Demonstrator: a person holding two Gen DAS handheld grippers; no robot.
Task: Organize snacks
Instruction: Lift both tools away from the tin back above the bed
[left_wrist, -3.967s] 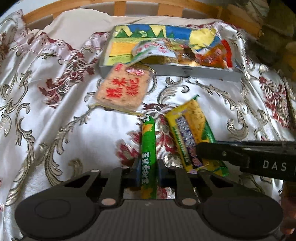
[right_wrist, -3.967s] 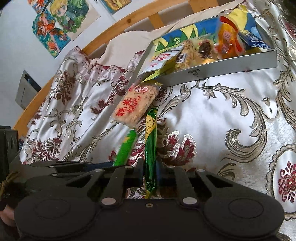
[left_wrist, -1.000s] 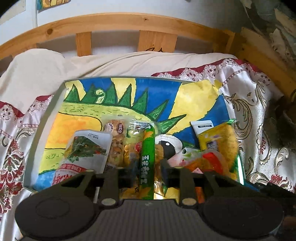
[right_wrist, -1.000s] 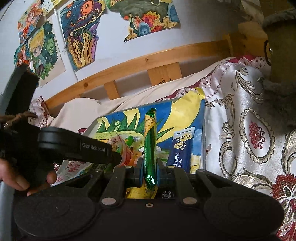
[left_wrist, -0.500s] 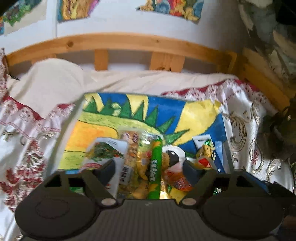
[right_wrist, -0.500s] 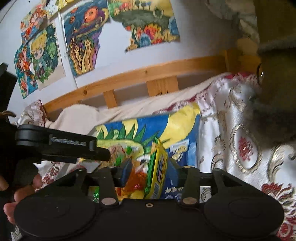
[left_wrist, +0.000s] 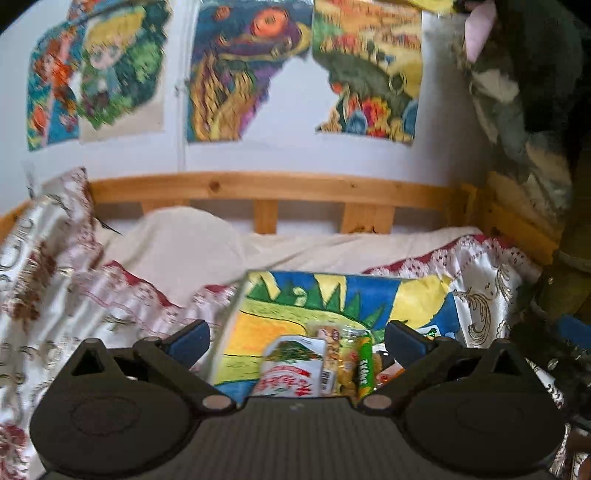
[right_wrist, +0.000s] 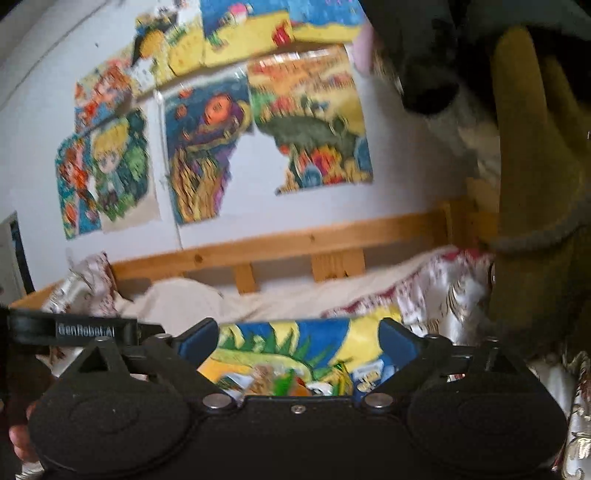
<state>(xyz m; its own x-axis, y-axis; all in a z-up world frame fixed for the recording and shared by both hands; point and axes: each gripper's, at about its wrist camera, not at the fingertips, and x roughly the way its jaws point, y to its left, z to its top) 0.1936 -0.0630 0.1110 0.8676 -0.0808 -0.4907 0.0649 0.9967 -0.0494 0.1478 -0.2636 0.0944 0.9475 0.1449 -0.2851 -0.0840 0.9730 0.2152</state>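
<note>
Both my claws, left (left_wrist: 297, 338) and right (right_wrist: 299, 338), gape empty above the tray (left_wrist: 424, 291); snacks (left_wrist: 325, 363) sit at its near edge, more unseen.

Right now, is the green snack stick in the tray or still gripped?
In the tray: the green snack stick lies among other packets, between the open left gripper fingers, touching neither.

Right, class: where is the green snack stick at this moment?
In the left wrist view the green stick lies in the painted tray, low and right of centre, beside the clear nut packet and right of the white pouch.
</note>
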